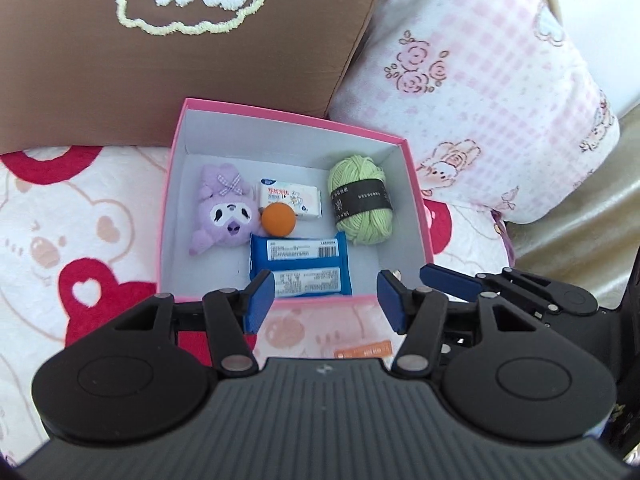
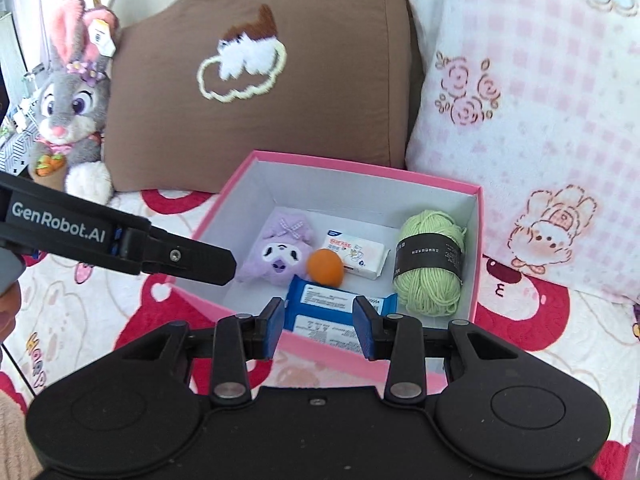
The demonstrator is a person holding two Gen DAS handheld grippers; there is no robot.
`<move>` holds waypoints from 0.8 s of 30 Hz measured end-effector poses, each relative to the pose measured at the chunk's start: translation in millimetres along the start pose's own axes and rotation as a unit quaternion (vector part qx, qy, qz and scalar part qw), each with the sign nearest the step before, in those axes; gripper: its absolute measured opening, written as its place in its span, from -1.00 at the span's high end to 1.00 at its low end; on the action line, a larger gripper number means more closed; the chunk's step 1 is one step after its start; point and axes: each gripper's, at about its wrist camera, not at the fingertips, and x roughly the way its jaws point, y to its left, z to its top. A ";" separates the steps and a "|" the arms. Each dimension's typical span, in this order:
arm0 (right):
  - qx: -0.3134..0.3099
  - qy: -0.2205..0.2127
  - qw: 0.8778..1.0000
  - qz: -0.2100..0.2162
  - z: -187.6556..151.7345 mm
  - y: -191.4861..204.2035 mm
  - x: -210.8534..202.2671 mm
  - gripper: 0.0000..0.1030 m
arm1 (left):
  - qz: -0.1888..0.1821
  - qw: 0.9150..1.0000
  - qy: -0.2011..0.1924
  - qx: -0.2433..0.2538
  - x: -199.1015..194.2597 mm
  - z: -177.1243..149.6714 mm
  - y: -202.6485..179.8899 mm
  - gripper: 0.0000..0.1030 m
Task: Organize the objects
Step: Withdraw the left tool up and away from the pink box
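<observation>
Five items already sit in the pink box (image 1: 416, 200): purple plush (image 1: 224, 210), orange ball (image 1: 279, 220), white packet (image 1: 294, 199), blue wipes (image 1: 300, 266), green yarn (image 1: 362, 200). One orange strip (image 1: 364, 349) lies outside on the blanket, just before the box – probably the last thing to stow. It looks light, thin, maybe slippery (pinch it across the short side). Left gripper (image 1: 326, 296) is spread wide and empty; right gripper (image 2: 320, 326) is parted too, holding nothing, at the box's near wall. Surface is a soft bear-print blanket (image 1: 60, 240) – it gives under pressure. Brown pillow (image 2: 260, 80), pink pillow (image 2: 540, 100) and a bunny toy (image 2: 72, 96) crowd behind.
</observation>
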 end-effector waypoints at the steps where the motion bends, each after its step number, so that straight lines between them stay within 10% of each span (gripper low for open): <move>1: -0.003 0.000 1.000 0.000 -2.3 2.7 -6.4 0.11 | -0.001 1.000 -0.001 0.002 -6.7 -2.7 -1.2 -0.15; 24: -0.047 -0.033 0.998 0.022 -57.8 41.0 -102.2 -0.20 | 0.024 0.997 0.021 0.065 -75.7 -75.3 -19.0 -0.27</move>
